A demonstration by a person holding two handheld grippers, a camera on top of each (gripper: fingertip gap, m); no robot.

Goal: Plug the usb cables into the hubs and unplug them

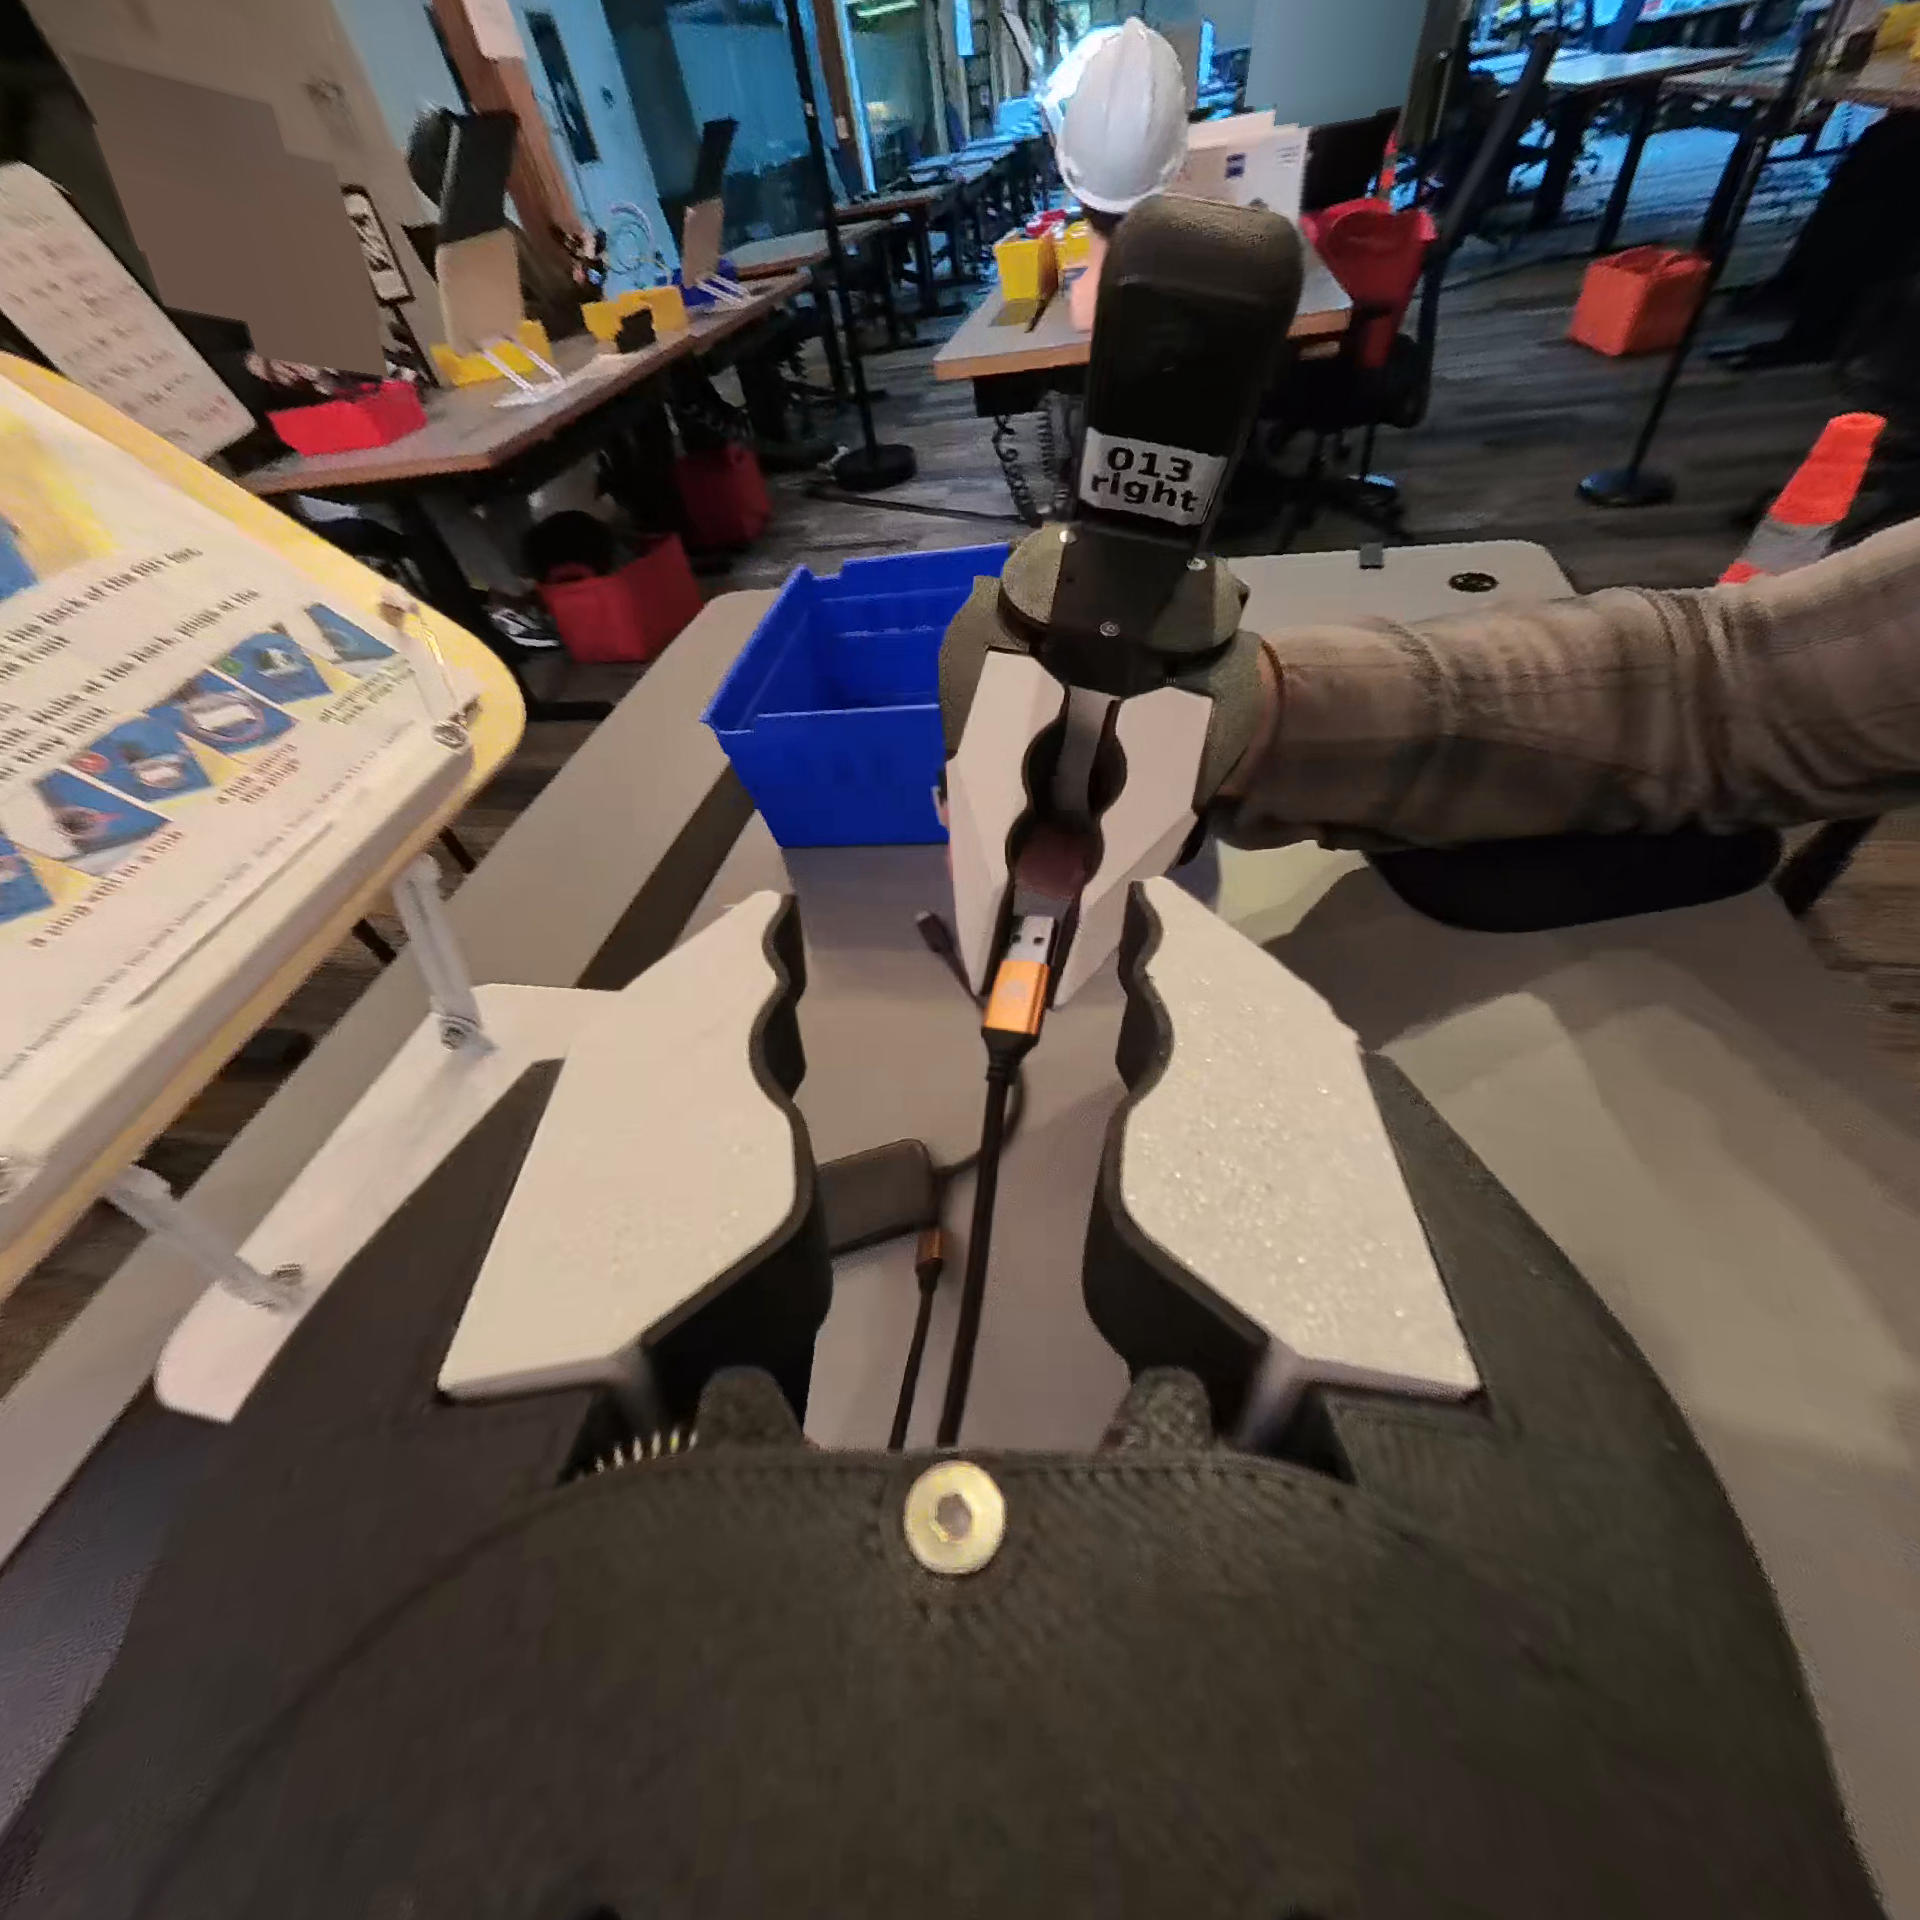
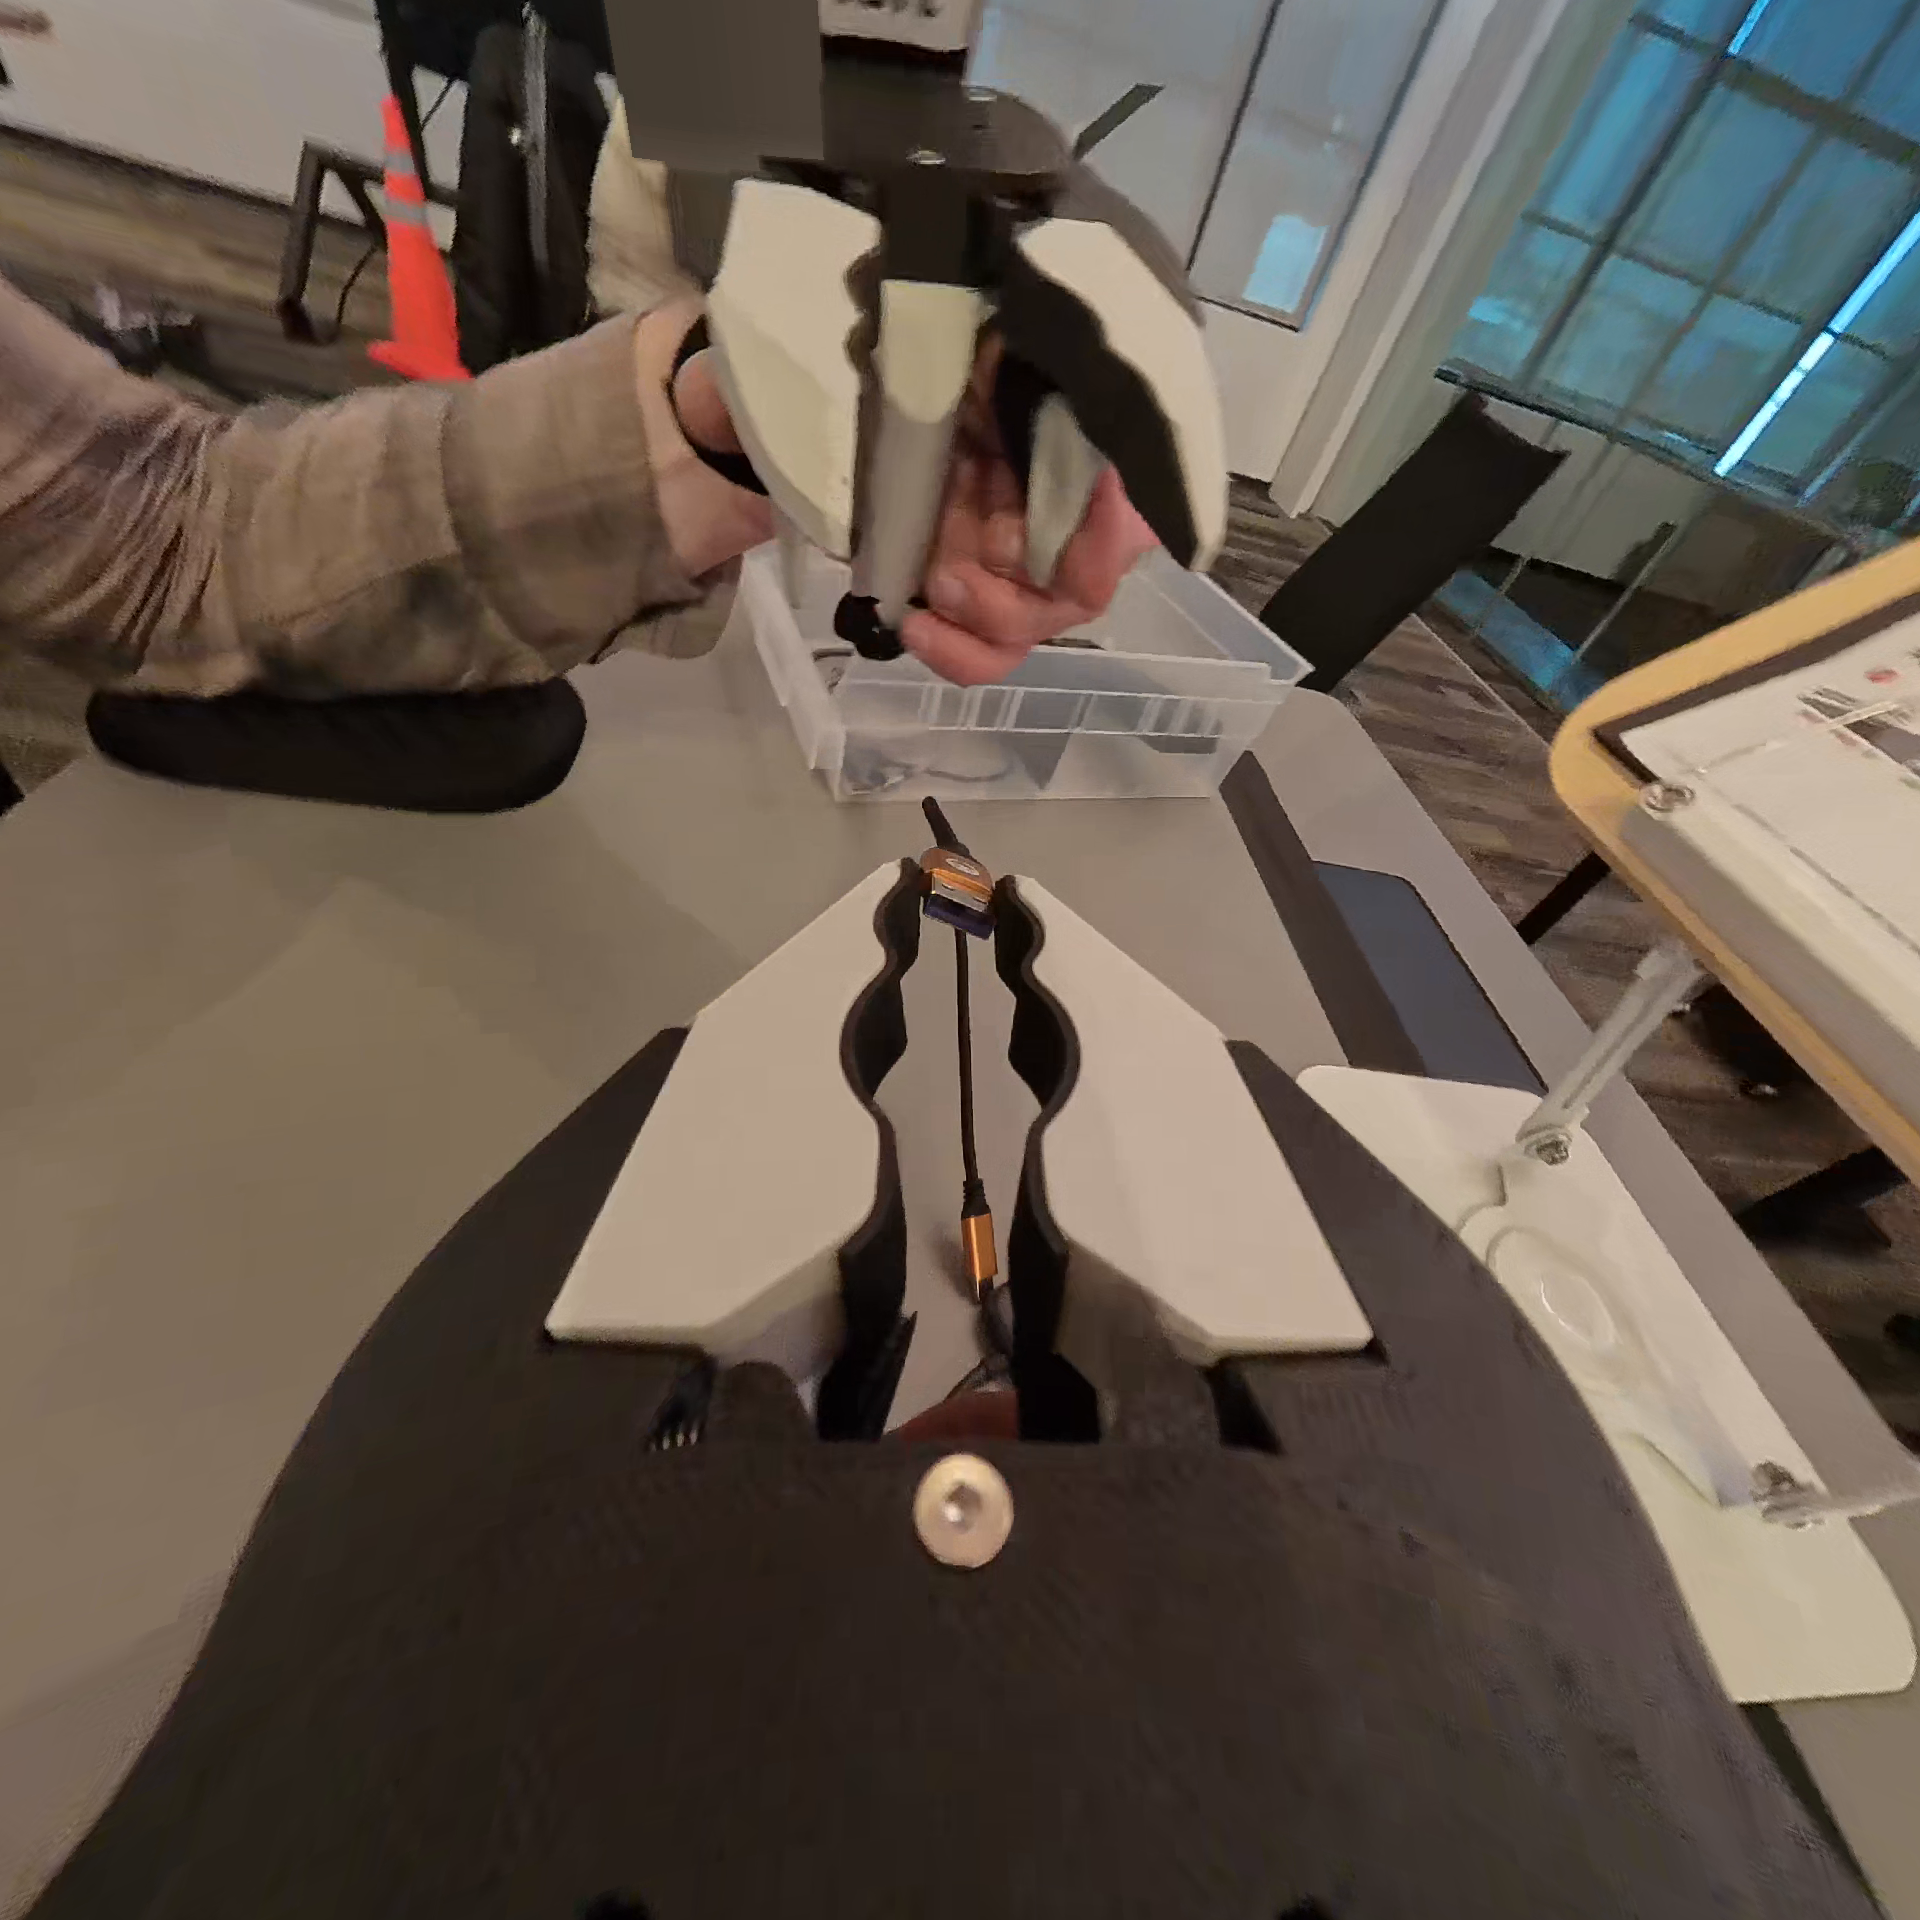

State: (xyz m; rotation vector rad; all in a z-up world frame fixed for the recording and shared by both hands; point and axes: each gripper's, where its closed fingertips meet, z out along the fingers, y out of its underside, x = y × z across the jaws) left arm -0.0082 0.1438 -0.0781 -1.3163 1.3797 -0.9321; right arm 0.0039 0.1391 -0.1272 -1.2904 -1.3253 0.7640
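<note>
Right gripper point(image 2: 958, 883) shut tight on one USB-A plug point(image 1: 1020, 966) with orange shell, pinched at the very fingertips, metal end pointing into the gripper, lifted above the grey desk point(image 2: 312, 987). Left gripper point(image 1: 958, 920) spread wide apart, holding nothing, blurred in the right wrist view.

Below the plug, one thin black cable point(image 1: 982, 1195) running down between the left fingers point(image 1: 665, 1143); lower end cut off by the gripper body. Beside it on the desk, a second orange plug point(image 2: 977, 1252), slimmer, maybe USB-C. Cannot tell whether both plugs belong to the same cable.

Only one dark flat hub point(image 1: 878, 1190) in view, half hidden behind the left finger; ports not visible. Slim plug just beside its edge, inserted or not: impossible to say.

Counted: two grippers, two orange plugs, one hub, two bins. Blue bin point(image 1: 831, 748) behind the right gripper, inside hidden. Clear bin point(image 2: 1039, 717) behind the left gripper, contents hard to make out. One instruction board point(image 1: 208, 727) on a stand at the desk edge, cut off by the frame.
</note>
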